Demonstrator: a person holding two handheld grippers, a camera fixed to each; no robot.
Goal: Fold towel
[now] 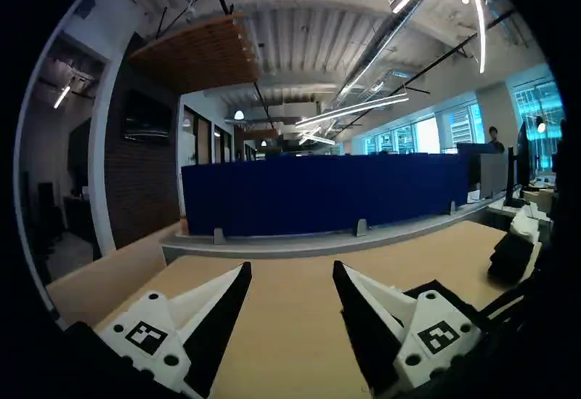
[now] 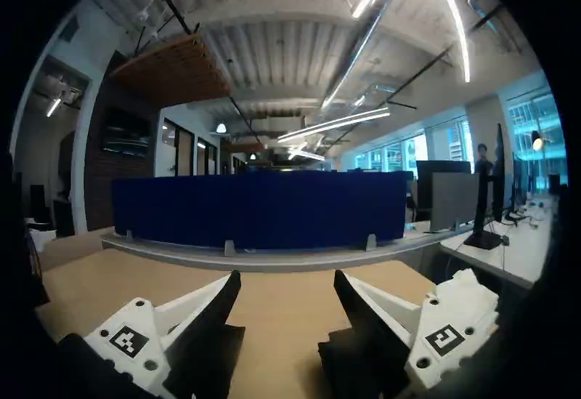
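Open office: blue partition [image 1: 323,194] behind wooden desk [image 1: 290,315], brick wall [image 1: 141,195], bright windows [image 1: 427,136], ceiling light strips [image 1: 352,110].

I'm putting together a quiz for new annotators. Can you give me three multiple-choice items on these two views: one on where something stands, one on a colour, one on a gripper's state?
1. Where does the partition stand?
A. upright, just beyond the table's far edge
B. flat on the tabletop
C. hanging from the ceiling

2. What colour is the table under the grippers?
A. white
B. light wood
C. black

3. What state is the left gripper in?
A. shut on a cloth
B. shut on nothing
C. open, fingers apart

Answers:
1 A: in both views it rises as a blue wall past the far edge of the table.
2 B: tan wood shows between the fingers.
3 C: a wide gap of bare table lies between its fingertips.
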